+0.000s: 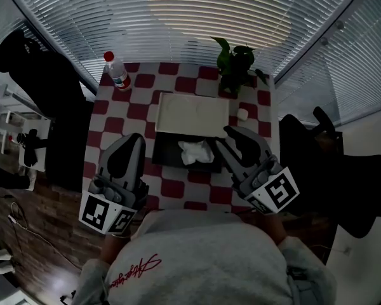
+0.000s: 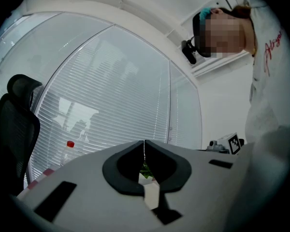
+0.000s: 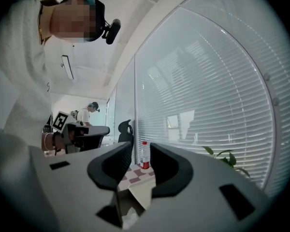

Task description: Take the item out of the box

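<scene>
Hovering near box (image 1: 164, 152): right hand-held gripper (image 1: 235, 135) jaws spread, empty; left hand-held gripper (image 1: 136, 138) pressed together.

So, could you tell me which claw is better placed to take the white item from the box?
The right claw: open, tips at the box beside the white item; left claw is shut, outside the box's left edge.

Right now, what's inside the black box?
One crumpled white item lies in the black box, right of centre. Whatever is under it is covered; nothing else shows on the dark floor.
</scene>
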A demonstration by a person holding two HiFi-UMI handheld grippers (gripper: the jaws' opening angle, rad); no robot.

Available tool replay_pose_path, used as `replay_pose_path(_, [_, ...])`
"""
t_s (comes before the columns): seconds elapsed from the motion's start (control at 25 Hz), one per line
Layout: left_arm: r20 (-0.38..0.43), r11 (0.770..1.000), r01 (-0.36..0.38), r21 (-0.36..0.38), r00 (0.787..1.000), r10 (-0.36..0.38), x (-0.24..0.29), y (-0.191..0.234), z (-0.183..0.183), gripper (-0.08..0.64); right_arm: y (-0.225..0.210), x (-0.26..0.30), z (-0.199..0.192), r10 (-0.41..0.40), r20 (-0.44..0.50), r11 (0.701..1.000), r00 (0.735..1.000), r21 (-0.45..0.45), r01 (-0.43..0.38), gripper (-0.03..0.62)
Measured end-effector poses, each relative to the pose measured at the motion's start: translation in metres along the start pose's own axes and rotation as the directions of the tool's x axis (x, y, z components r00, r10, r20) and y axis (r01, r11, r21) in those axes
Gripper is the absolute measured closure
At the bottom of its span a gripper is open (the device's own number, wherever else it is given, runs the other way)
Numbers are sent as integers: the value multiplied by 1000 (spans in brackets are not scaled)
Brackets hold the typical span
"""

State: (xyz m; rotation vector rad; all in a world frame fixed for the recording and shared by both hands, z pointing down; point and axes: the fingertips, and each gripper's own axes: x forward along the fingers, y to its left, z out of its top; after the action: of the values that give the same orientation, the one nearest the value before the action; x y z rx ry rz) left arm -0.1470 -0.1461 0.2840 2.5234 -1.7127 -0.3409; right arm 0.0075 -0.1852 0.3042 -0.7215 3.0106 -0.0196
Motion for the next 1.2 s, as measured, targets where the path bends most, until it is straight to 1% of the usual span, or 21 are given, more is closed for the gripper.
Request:
replay_pose_path(0.16, [0,1000,-16,-1,1000,16,-5,2,-1,543,9,6,-10,25,-49,998,999,-60,-27,477])
replay_pose_path(0.28, [2,1000,-26,-1,1000,26,-8,3,0,543,13,8,-23,28,-118,993,993,-113,-41,469])
replay_pose_path(0.36, [3,999,-32,0,999,32,-11,5,2,543,17,11,-31,36,-153,990,988,-132,-56,465])
replay_pose_path(0.44, [4,999,-39,2,999,39,-13,6,2,543,20,14,-38,49,-177,990,983,-123,-72,451])
replay_pose_path(0.64, [5,998,-63,7,998,63,-21,12,3,543,23,23,-55,78,-209,991,975,-89,-99,442])
replay_pose_path(0.96, [11,996,-93,17,996,92,-31,18,7,543,30,30,-72,112,-266,986,957,-89,-141,434])
replay_pose_path(1.2, [14,994,-105,21,994,105,-36,20,8,543,34,33,-89,131,-320,981,938,-96,-170,430])
